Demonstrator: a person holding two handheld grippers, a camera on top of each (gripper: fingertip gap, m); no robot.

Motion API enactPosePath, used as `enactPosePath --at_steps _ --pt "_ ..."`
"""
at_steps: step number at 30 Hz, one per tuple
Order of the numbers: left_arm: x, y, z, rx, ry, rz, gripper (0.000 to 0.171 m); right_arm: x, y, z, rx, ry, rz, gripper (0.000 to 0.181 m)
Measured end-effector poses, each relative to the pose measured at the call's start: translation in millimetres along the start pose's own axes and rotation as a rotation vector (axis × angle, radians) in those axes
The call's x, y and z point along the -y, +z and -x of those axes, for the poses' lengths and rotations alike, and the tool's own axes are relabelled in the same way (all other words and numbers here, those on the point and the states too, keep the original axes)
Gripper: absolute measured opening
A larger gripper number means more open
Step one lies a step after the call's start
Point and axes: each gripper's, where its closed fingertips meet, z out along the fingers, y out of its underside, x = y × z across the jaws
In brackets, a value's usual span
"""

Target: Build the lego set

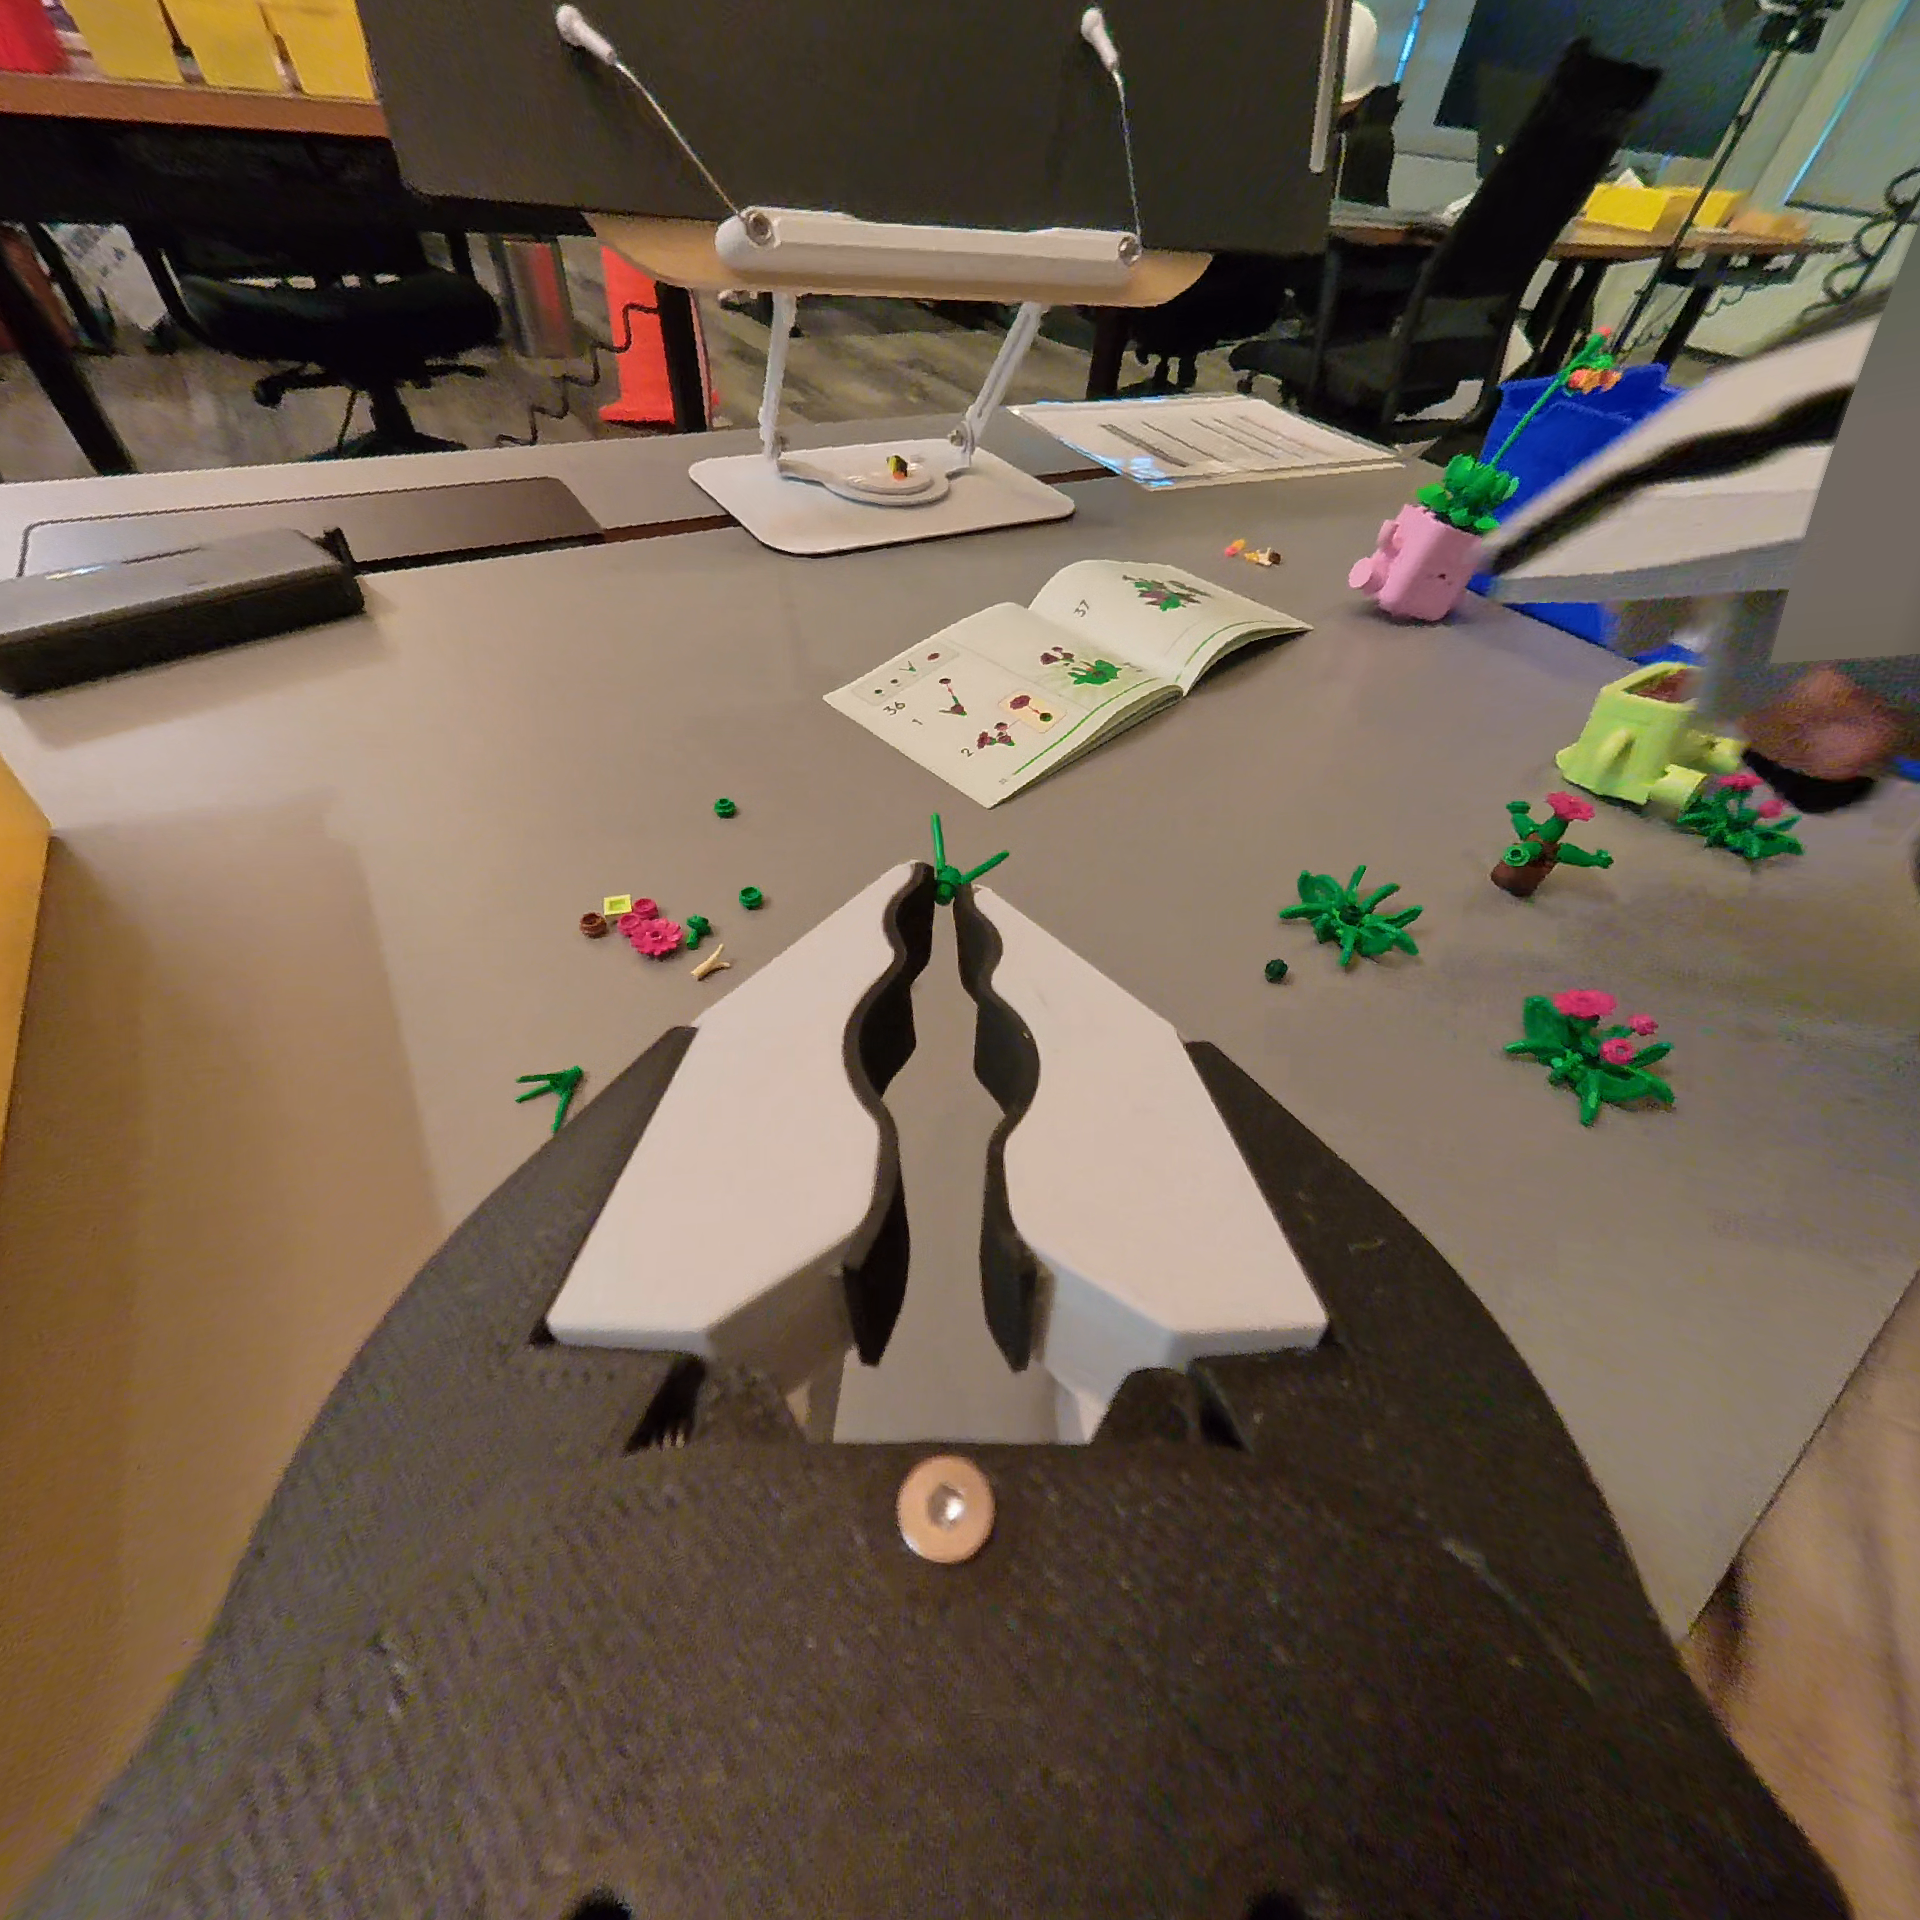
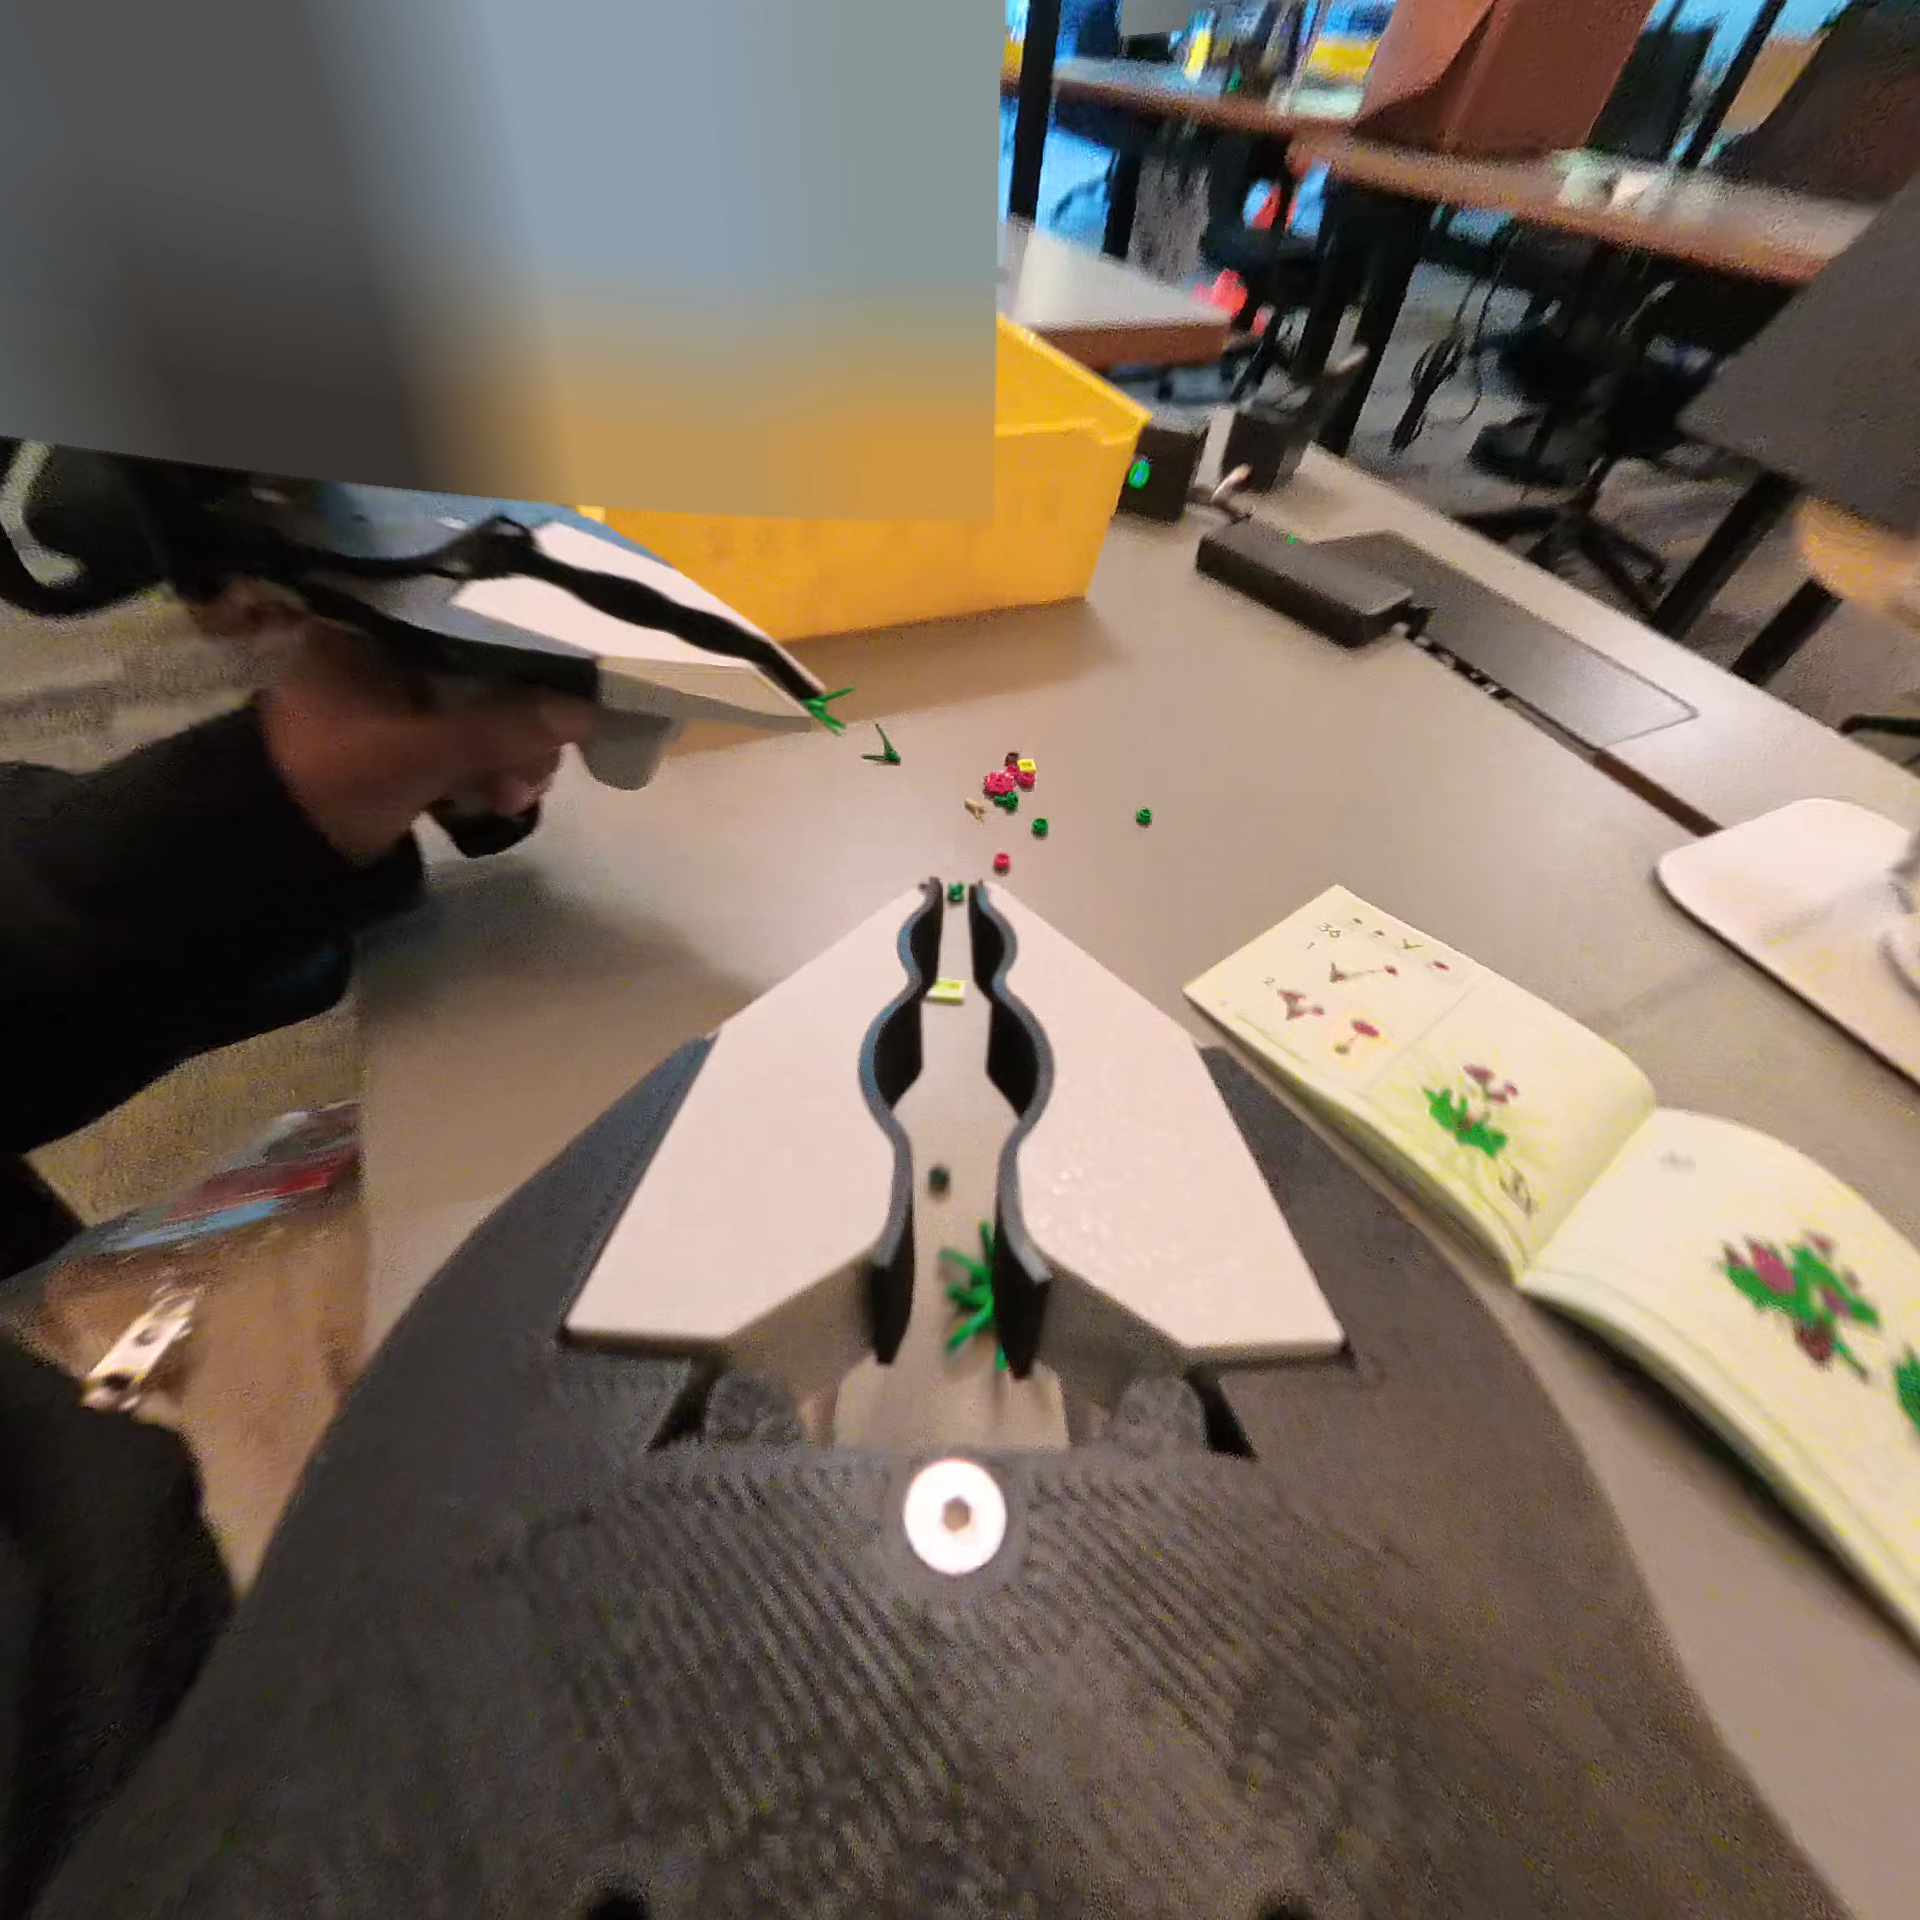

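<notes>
Left wrist view. The left gripper (image 1: 948,891) is seen from behind, its grey fingers pressed together at the tips on a small green stem piece (image 1: 951,868) whose thin prongs stick up and outward past the fingertips. Below and beyond lies the grey table (image 1: 520,707). A cluster of loose pink, green and brown parts (image 1: 649,928) is spread to the left of the fingertips, and a second green stem (image 1: 553,1089) lies nearer, left of the fingers. An open instruction booklet (image 1: 1070,675) is laid flat farther back. To the right are placed a green leaf piece (image 1: 1351,920), a finished leaf-and-pink-flower cluster (image 1: 1590,1049), a brown-based plant with a pink bloom (image 1: 1543,842), a lime-green pot (image 1: 1642,743) and, farther off, a pink pot with green leaves (image 1: 1423,556). The right gripper (image 1: 1496,556) enters from the right edge above the pots; from here it cannot be told whether its jaws are parted. A white stand (image 1: 883,499) is set at the table's far side.

Right wrist view. The right gripper (image 2: 956,891) is shown with its fingers slightly spread — a narrow gap runs between them and nothing is pinched. Through the gap are seen a lime tile (image 2: 947,990), a dark green stud (image 2: 939,1178) and a green leaf piece (image 2: 971,1288) on the table (image 2: 1247,748). The left gripper (image 2: 821,707) is held at upper left, the green stem (image 2: 828,710) clamped at its tips just above the table, another stem (image 2: 883,750) lying beside it. The booklet (image 2: 1558,1132) lies at right — a yellow bin (image 2: 935,540) stands behind.
</notes>
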Motion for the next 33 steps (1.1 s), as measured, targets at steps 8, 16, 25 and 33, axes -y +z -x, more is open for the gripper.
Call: enactPosePath --at_steps 8,16,25,33 --pt "-7 -7 11 -0.001 -0.031 0.005 0.001 -45 138 -11 0.077 0.092 0.451 0.003" --pt "-7 -10 10 -0.055 -0.097 -0.017 0.001 -79 172 -17 0.096 0.088 0.555 0.015" --pt "-11 -6 3 -0.071 -0.08 0.008 0.001 -77 169 -16 0.12 0.122 0.525 0.005" --pt "-2 5 -52 -0.286 -0.064 -0.015 0.001 -22 37 -3 0.074 0.104 0.243 0.005"
